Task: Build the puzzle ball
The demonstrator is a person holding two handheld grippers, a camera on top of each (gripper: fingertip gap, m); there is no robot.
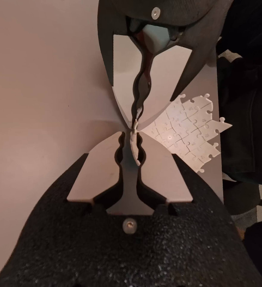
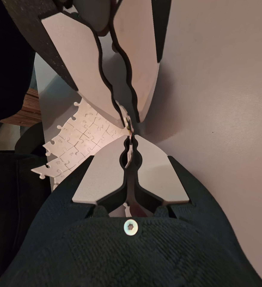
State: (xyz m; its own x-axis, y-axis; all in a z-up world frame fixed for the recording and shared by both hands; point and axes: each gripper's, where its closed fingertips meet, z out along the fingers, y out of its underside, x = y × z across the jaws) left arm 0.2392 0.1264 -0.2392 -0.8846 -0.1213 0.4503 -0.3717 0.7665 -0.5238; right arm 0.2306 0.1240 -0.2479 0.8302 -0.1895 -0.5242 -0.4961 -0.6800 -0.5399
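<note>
Plain pale table (image 1: 33,93). Left wrist view: left gripper (image 1: 131,136) is narrowed around a curved white puzzle piece (image 1: 134,149), tip to tip with the right gripper (image 1: 137,115); the assembled puzzle section (image 1: 187,133) fans out right. Right wrist view: right gripper (image 2: 131,139) pinches a piece edge-on (image 2: 129,160), section (image 2: 80,139) left.

A pale tabletop (image 1: 33,93) fills the view, warmly lit, with wooden furniture (image 2: 31,108) beyond its edge.
</note>
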